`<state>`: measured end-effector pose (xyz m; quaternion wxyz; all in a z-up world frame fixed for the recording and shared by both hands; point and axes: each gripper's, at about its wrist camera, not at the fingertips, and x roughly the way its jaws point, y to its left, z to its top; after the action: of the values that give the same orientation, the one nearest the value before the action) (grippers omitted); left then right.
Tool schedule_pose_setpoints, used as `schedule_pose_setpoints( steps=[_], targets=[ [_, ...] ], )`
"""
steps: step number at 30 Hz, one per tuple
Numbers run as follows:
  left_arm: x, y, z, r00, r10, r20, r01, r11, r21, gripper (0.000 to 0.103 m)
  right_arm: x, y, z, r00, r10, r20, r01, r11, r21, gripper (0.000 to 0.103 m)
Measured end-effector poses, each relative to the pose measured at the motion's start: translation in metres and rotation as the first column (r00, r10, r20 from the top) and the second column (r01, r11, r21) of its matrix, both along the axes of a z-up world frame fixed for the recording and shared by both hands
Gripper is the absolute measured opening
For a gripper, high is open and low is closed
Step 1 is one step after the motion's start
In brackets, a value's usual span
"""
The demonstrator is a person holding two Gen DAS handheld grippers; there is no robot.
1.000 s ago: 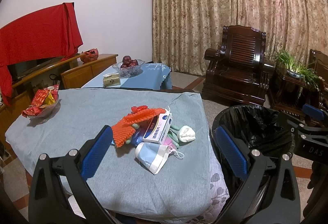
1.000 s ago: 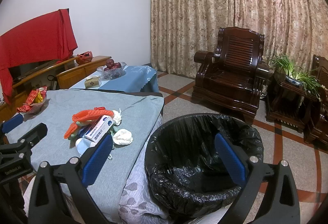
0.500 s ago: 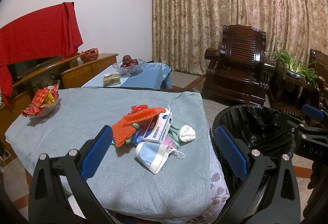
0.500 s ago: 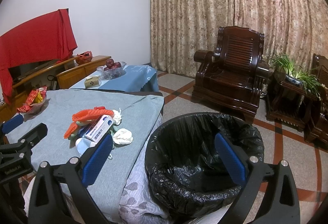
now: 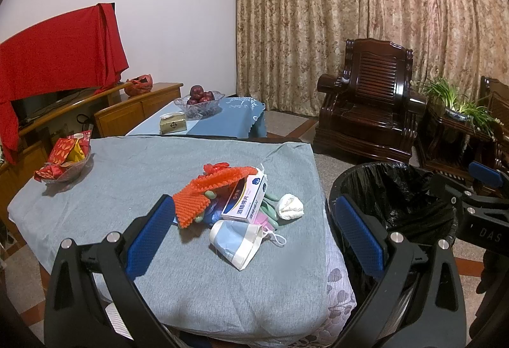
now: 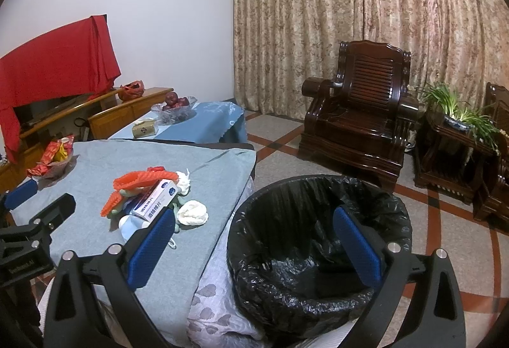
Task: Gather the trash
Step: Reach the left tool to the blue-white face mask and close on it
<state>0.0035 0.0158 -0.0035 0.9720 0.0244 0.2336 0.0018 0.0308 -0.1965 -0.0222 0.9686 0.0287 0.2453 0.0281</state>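
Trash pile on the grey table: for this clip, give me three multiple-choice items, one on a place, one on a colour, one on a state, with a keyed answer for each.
1. Where does the bin stand relative to the table?
A. On the floor by the table's right edge
B. On the table
C. Behind the armchair

2. What colour is the liner in the bin?
A. White
B. Black
C. Blue

3. What state are the left gripper and right gripper in?
A. Both open and empty
B. Both shut on trash
C. Left shut on the face mask

Answers:
1 A, the bin sits on the tiled floor next to the table's right edge.
2 B, the bag is glossy black.
3 A, blue pads stand wide apart with nothing between; the face mask lies on the cloth.
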Motion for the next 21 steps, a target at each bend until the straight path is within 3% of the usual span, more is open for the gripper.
schedule_pose_setpoints(
  steps=[13, 21],
  targets=[
    [0.004, 0.007, -0.010, 1.000, 0.019, -0.006, -0.019, 1.000, 0.001, 0.098, 0.006, 0.006, -0.003, 0.999, 0.028, 0.023, -0.029, 0.999, 0.034, 0.097],
    [0.015, 0.042, -0.035, 0.996, 0.093, -0.013, -0.093, 0.996, 0.016, 0.098, 0.026, 0.032, -0.020, 0.997, 0.078, -0.014, -0.078, 0.997, 0.018, 0.097]
  ],
)
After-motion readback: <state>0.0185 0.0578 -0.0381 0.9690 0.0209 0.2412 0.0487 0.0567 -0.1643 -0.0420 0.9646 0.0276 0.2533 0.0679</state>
